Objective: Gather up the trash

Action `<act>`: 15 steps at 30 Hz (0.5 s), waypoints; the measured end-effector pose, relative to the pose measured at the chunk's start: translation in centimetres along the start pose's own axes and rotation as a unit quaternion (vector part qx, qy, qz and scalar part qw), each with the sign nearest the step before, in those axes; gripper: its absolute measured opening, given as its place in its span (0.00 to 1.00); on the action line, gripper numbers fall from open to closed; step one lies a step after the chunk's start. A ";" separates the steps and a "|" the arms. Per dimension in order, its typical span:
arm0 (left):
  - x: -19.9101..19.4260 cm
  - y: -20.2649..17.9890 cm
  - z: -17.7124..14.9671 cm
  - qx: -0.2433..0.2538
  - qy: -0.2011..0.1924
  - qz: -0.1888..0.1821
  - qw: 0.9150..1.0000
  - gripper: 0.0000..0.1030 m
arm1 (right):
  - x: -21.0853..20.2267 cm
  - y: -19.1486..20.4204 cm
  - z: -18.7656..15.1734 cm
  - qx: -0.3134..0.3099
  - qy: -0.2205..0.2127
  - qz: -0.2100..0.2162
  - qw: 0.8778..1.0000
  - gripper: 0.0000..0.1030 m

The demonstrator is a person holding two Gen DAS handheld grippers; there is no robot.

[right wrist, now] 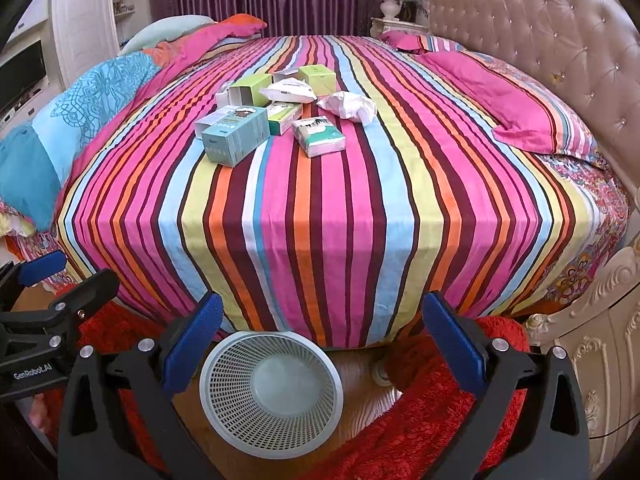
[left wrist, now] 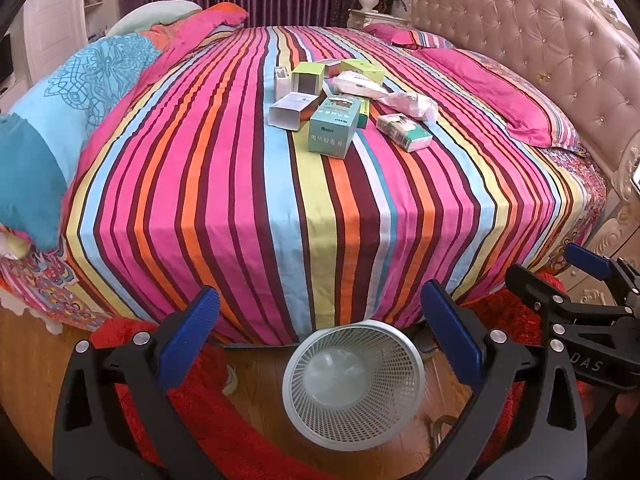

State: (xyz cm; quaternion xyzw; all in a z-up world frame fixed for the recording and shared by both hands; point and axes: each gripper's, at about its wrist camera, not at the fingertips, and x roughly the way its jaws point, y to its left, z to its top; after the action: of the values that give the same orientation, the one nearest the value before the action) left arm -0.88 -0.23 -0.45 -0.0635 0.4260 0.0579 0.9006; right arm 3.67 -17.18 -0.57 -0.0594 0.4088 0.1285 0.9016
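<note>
Trash sits in a loose heap on the striped bed (left wrist: 280, 208), well beyond the basket (left wrist: 354, 384): a teal box (left wrist: 334, 126) nearest the bed's front edge, a green-and-white packet (left wrist: 404, 132) just beside it toward the headboard (left wrist: 532, 36), crumpled tissue (left wrist: 408, 104) behind that, and lime-green boxes (left wrist: 307, 77) farther back. The white mesh basket stands empty on the wooden floor, touching the foot of the bed, with red rug (right wrist: 440, 420) on either side. Your left tongs (left wrist: 320, 340) hang spread wide above the basket, holding nothing. Your right tongs (right wrist: 320, 344) hang equally wide over it, also holding nothing, well short of the trash.
</note>
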 end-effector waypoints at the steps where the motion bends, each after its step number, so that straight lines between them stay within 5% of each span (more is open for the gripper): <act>1: 0.0 0.0 0.0 0.000 0.000 0.000 1.000 0.94 | 0.0 0.0 0.0 0.000 0.000 0.000 1.000 0.93; 15: 0.0 0.1 -0.1 0.002 0.000 0.004 1.000 0.94 | 0.1 0.1 -0.1 -0.003 0.001 0.002 1.000 0.93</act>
State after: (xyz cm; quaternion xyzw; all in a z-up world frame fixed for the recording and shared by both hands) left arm -0.96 -0.12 -0.56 -0.0599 0.4268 0.0606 0.9003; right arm 3.59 -17.10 -0.69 -0.0610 0.4093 0.1317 0.9008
